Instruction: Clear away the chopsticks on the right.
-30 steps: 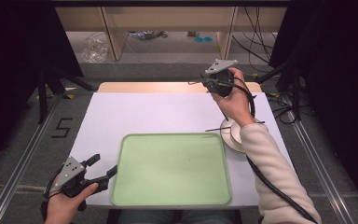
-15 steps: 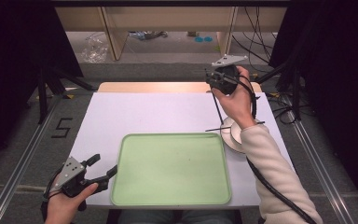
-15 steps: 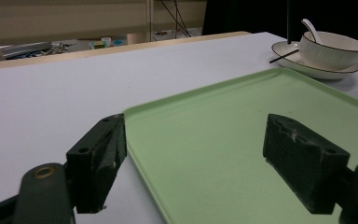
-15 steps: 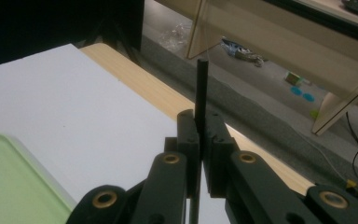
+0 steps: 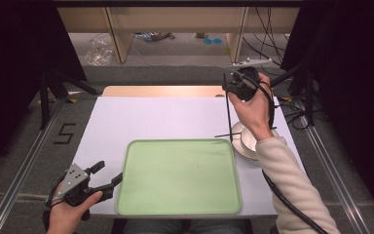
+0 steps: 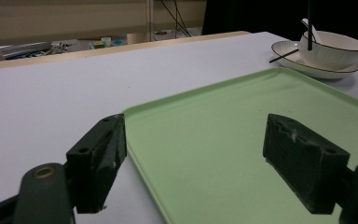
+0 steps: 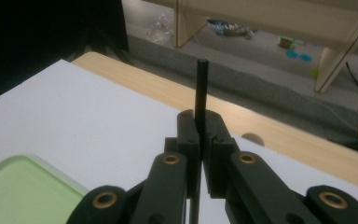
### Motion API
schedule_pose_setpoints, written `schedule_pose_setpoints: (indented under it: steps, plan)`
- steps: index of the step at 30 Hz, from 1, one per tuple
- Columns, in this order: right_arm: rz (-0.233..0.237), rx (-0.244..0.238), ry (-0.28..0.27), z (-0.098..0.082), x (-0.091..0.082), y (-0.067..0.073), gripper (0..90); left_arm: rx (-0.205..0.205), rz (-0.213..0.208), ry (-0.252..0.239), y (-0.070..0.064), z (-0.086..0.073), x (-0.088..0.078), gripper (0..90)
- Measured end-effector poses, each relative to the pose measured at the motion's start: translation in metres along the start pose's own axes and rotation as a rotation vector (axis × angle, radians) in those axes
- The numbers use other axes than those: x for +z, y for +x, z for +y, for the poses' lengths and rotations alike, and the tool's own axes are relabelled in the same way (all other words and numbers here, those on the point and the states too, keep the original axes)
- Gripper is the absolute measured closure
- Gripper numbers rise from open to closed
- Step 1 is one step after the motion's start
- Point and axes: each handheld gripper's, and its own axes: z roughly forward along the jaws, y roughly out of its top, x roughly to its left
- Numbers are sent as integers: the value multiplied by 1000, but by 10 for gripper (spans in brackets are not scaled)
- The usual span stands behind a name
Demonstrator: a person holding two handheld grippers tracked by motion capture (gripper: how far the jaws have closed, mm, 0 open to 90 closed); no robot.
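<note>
My right gripper (image 5: 232, 87) is raised over the table's far right, shut on a thin black chopstick (image 5: 229, 114) that hangs nearly upright from it. In the right gripper view the chopstick (image 7: 200, 86) sticks up between the closed jaws of that gripper (image 7: 199, 122). A second black chopstick (image 5: 223, 135) rests across the white plate (image 5: 239, 146) under a white bowl (image 6: 333, 49). My left gripper (image 5: 109, 173) stands open at the near left. Its jaws straddle the near left edge of the green tray (image 6: 242, 107), with nothing between them.
The green tray (image 5: 180, 175) lies at the front middle of the white table sheet (image 5: 151, 119). A spoon (image 6: 309, 25) leans in the bowl. Beyond the table's far wooden edge are shelf legs, cables and floor clutter.
The right gripper has shifted slightly right and turned, so the held chopstick now hangs close to vertical. The left gripper has stayed put.
</note>
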Motion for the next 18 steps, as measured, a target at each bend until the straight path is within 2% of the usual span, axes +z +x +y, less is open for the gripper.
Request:
schedule_pose_setpoints:
  steps: [2, 4, 5, 9, 11, 13, 16, 17, 18]
  plan:
    - [6, 36, 19, -3, -2, -1, 880, 0, 0, 1, 0, 0, 0, 216]
    - [15, 92, 54, -5, -5, -2, 880, 0, 0, 0, 0, 0, 0, 215]
    - [14, 145, 80, -9, -6, -1, 880, 0, 0, 0, 0, 0, 0, 216]
    - [14, 174, 115, -16, -6, -3, 880, 1, 1, 2, 0, 0, 0, 216]
    - [24, 221, 164, -20, -7, -3, 880, 0, 1, 1, 0, 0, 0, 216]
    - [28, 214, 191, -26, -4, -5, 880, 0, 1, 1, 0, 0, 0, 216]
    - [37, 246, 289, -40, 3, -4, 880, 0, 0, 0, 0, 0, 0, 216]
    - [37, 246, 289, -40, 3, -4, 880, 0, 0, 0, 0, 0, 0, 216]
    - [35, 296, 354, -45, 6, -2, 880, 1, 0, 1, 0, 0, 0, 216]
